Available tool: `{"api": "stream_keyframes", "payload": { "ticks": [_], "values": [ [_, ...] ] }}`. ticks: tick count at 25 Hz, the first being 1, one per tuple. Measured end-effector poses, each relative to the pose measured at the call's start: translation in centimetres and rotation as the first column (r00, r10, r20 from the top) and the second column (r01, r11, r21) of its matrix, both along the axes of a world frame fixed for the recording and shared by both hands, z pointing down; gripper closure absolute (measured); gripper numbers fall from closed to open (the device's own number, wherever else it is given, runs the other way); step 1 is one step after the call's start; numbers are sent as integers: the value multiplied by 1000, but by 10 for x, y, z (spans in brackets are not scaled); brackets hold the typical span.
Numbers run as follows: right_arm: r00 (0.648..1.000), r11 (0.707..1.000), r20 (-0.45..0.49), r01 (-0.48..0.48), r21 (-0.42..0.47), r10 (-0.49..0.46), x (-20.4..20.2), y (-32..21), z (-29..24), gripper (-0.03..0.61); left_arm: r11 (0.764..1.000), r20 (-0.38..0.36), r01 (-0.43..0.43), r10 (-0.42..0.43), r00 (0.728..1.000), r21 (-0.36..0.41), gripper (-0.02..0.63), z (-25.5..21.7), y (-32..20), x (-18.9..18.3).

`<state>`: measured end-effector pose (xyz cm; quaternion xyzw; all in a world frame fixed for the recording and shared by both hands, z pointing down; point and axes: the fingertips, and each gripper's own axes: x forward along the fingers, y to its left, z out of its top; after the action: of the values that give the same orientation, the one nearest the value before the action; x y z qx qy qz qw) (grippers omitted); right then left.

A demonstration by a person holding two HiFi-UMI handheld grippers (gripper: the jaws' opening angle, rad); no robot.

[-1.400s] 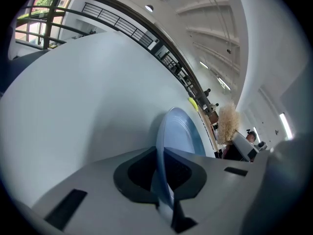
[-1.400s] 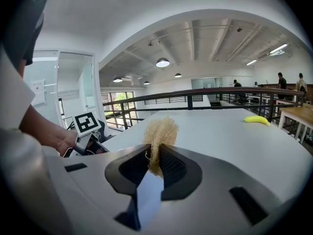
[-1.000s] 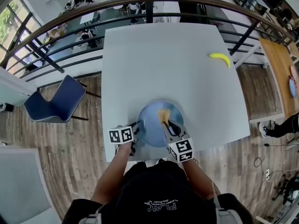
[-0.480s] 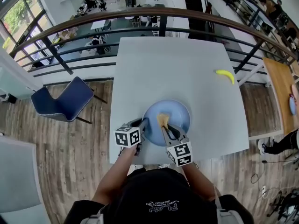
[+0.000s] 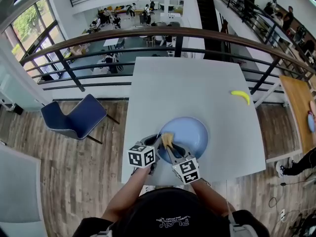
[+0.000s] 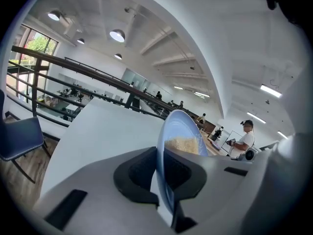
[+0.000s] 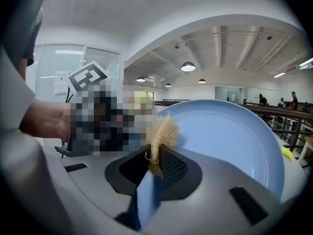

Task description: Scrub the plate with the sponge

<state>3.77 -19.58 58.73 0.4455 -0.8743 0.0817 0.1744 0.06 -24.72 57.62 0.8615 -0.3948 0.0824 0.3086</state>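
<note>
Since the earlier frame the right gripper (image 5: 167, 145) has drawn the tan, fibrous sponge (image 5: 167, 139) from the middle of the round pale-blue plate (image 5: 190, 132) across to its near-left part, so that it now sits just beside the left gripper (image 5: 158, 146). The plate lies on the near half of the square white table (image 5: 197, 78), close to the edge by the person. In the left gripper view the jaws stand narrow, pinched on the thin left rim of the plate (image 6: 167, 146), one pad on each face, with the sponge (image 6: 183, 144) showing just past them against the plate's inner face. In the right gripper view the jaws are clamped together on the lower end of the sponge (image 7: 162, 132), whose frayed top sticks up above the pads against the blue plate (image 7: 230, 136). A yellow banana (image 5: 241, 96) lies well apart near the table's far right edge, and a blue chair (image 5: 74, 116) stands on the wooden floor to the left.
</note>
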Motion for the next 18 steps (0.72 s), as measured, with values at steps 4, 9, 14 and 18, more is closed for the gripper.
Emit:
{"api": "stream_keyframes", "payload": {
  "ticks": [4, 9, 14, 18],
  "values": [
    [1000, 1000, -27, -4, 14, 4, -3, -5, -4, 522, 999, 24, -16, 15, 1000, 37, 583, -9, 0, -2],
    [1000, 998, -30, 2, 56, -1, -7, -14, -15, 522, 998, 31, -23, 21, 999, 51, 583, -16, -2, -4],
    [1000, 997, -29, 7, 77, -4, -14, -26, -30, 522, 997, 38, -21, 18, 999, 75, 583, -21, -8, -6],
    [998, 997, -65, 5, 82, 0, -15, -31, -29, 522, 998, 31, -24, 22, 999, 65, 583, -18, -10, -8]
  ]
}}
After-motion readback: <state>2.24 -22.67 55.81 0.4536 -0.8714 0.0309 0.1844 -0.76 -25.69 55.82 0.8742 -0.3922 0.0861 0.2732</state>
